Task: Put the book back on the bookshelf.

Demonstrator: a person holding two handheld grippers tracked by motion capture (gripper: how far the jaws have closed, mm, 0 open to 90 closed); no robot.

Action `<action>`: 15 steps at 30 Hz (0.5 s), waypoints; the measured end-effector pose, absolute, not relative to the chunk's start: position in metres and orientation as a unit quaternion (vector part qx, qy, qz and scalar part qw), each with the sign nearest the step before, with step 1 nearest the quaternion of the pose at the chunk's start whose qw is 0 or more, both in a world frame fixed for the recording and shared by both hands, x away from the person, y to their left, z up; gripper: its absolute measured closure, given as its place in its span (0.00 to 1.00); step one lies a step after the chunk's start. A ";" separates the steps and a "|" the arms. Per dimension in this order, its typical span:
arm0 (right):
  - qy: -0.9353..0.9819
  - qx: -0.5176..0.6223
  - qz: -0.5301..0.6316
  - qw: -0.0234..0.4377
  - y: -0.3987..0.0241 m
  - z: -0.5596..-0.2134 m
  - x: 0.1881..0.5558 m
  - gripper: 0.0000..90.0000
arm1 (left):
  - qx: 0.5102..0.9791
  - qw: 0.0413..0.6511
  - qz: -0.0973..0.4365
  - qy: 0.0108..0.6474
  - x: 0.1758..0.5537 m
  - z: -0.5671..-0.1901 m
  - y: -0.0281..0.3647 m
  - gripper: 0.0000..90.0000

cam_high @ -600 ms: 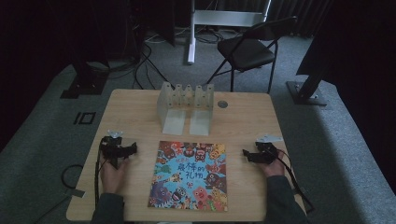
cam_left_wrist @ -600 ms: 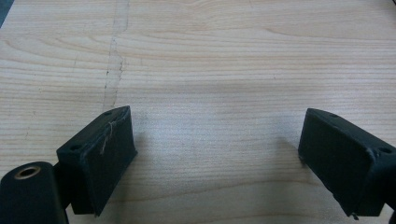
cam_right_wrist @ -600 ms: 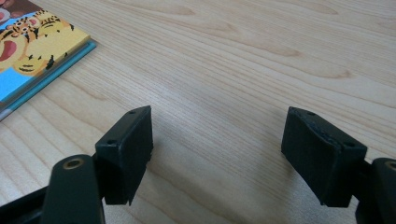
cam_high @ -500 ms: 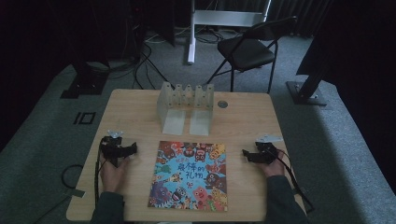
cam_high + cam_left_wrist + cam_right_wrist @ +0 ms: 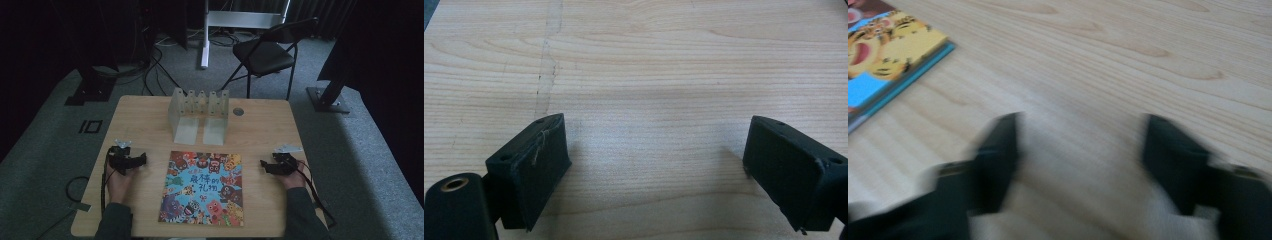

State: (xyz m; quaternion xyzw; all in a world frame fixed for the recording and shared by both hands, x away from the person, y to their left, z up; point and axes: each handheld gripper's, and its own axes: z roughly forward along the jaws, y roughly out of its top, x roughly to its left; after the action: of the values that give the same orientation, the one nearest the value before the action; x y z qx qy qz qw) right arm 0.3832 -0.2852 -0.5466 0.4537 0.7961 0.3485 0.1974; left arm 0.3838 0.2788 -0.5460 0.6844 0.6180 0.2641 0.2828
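A colourful picture book [image 5: 203,189] is lying flat and closed on the wooden table [image 5: 150,112], near the person's edge and midway between the two hands. The left hand-held gripper [image 5: 140,159] is resting on the table well to the left of the book, pointing toward it; in the left gripper view its jaws are standing wide apart over bare wood, released, with nothing between them. The right hand-held gripper [image 5: 263,165] is sitting just beside the book's right edge, also pointing at it. The right gripper view is blurred, but its jaws appear to be parted with only wood between them, and a corner of the book [image 5: 883,55] is showing at the upper left, apart from the jaws. Farther back on the table a clear slotted rack [image 5: 199,114] is standing upright, well apart from the book.
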 end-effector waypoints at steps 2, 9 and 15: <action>0.797 0.450 0.350 0.201 -0.283 -0.547 0.380 0.49 | 0.685 0.285 0.264 0.616 0.382 -0.546 0.279 0.16; 0.800 0.438 0.356 0.203 -0.275 -0.540 0.377 0.48 | 0.693 0.288 0.261 0.608 0.379 -0.546 0.281 0.16; 0.806 0.418 0.365 0.205 -0.266 -0.527 0.374 0.45 | 0.698 0.289 0.259 0.601 0.375 -0.546 0.281 0.16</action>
State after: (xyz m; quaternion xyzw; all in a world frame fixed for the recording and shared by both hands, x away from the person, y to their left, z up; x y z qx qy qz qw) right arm 0.3735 -0.2665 -0.5266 0.4182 0.8060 0.3655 0.2048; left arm 0.3754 0.2806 -0.5461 0.6984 0.6013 0.2587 0.2894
